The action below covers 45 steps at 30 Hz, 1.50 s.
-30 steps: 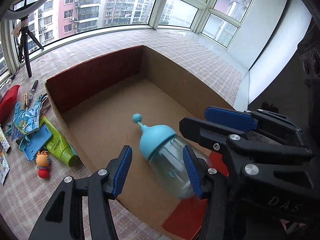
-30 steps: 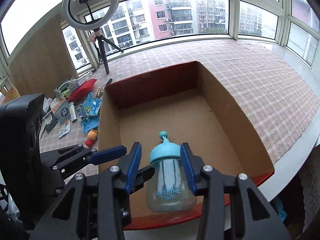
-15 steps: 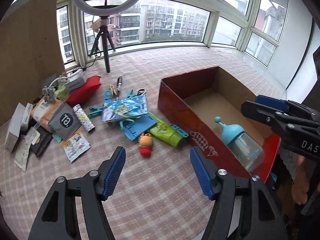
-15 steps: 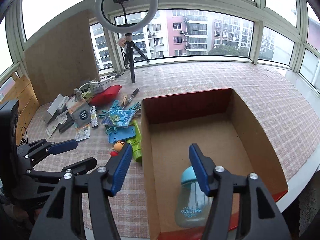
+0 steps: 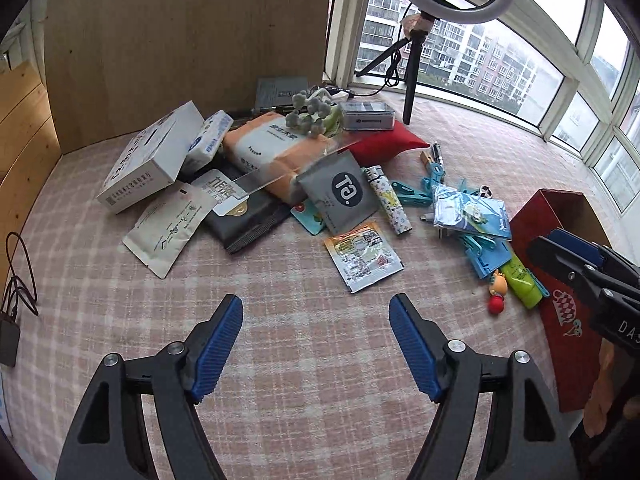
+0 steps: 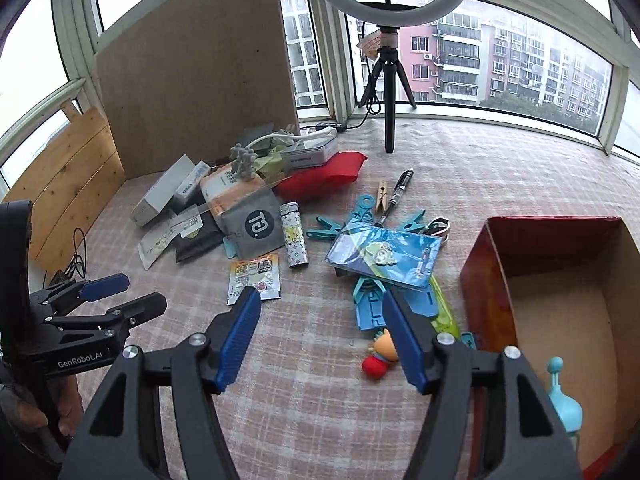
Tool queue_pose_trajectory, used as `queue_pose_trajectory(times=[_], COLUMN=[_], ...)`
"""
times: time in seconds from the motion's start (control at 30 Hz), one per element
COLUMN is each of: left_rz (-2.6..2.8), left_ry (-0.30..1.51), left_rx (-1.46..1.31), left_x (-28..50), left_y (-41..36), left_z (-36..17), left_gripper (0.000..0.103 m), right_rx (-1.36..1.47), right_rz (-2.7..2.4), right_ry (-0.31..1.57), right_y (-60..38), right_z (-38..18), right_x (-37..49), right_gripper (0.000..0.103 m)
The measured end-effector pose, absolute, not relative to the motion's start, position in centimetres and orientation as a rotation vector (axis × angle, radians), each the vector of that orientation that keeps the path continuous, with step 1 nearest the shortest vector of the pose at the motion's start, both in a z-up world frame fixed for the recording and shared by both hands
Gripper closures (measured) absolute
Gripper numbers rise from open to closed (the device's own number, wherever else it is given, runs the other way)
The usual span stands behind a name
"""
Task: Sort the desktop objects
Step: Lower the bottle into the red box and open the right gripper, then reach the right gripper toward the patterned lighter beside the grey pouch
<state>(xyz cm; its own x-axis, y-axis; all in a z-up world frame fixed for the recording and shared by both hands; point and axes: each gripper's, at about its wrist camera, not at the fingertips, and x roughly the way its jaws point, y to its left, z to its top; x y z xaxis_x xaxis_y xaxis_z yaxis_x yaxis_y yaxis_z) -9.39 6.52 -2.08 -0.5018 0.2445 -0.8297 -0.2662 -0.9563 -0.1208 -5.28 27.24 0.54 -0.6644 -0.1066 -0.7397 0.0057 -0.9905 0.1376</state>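
A red cardboard box [image 6: 492,280] stands at the right, with the blue-capped baby bottle [image 6: 564,404] lying inside it. The box's red side also shows in the left wrist view [image 5: 560,320]. A heap of loose objects lies on the checked cloth: a snack sachet [image 5: 362,256], a grey pouch [image 5: 340,196], a patterned tube [image 5: 390,204], blue clips and a card [image 5: 472,212], a green tube [image 5: 520,278] and a small doll [image 5: 497,292]. My left gripper [image 5: 316,340] is open and empty above bare cloth. My right gripper [image 6: 320,328] is open and empty, left of the box.
A white box [image 5: 152,156], an orange wipes pack [image 5: 276,144], a red pouch [image 5: 388,144] and a metal tin [image 5: 366,116] lie at the back. A ring light tripod [image 6: 390,92] stands by the window. A plywood board [image 5: 180,40] walls the left. A cable [image 5: 20,276] lies far left.
Both grippers have swung left, away from the box toward the heap of objects. The right gripper has let go of the baby bottle, which now lies in the box.
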Motion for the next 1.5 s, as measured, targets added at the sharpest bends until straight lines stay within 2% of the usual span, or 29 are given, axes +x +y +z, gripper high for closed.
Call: queue_pose_trajectory(times=[0.2, 0.5, 0.67, 0.9, 1.0, 1.13, 1.27, 1.5], left_rz=[2.467, 2.429, 2.429, 2.427, 2.445, 2.448, 2.442, 2.43], left_ry=[-0.045, -0.123, -0.126, -0.159, -0.145, -0.173, -0.179, -0.157], left_rx=[-1.432, -1.48, -1.48, -1.494, -1.496, -1.495, -1.493, -1.484], left_x=[-12.3, -16.0, -17.5, -18.8, -19.1, -19.7, -20.2, -20.4], left_y=[6.6, 7.9, 9.0, 9.5, 9.6, 9.5, 9.5, 10.1], left_z=[-3.9, -5.7, -6.3, -7.2, -7.3, -7.4, -7.5, -8.0], left_gripper=[0.029, 0.03, 0.031, 0.04, 0.05, 0.052, 0.058, 0.061], right_rx=[1.289, 1.317, 1.329, 1.344, 1.359, 1.369, 1.389, 1.435], right_rz=[-2.767, -2.744, -2.707, -2.674, -2.662, -2.647, -2.63, -2.574], right_ry=[-0.092, -0.128, -0.19, -0.181, -0.184, -0.173, -0.14, -0.099], right_y=[24.5, 25.5, 26.4, 26.2, 26.2, 25.9, 25.5, 24.8], right_z=[-1.2, -2.3, -2.5, -3.0, -3.4, -3.8, -4.3, -5.5], right_x=[-9.1, -11.5, -12.8, -14.5, -15.3, -16.4, -17.7, -19.7], right_gripper=[0.041, 0.042, 0.053, 0.053, 0.053, 0.053, 0.053, 0.055])
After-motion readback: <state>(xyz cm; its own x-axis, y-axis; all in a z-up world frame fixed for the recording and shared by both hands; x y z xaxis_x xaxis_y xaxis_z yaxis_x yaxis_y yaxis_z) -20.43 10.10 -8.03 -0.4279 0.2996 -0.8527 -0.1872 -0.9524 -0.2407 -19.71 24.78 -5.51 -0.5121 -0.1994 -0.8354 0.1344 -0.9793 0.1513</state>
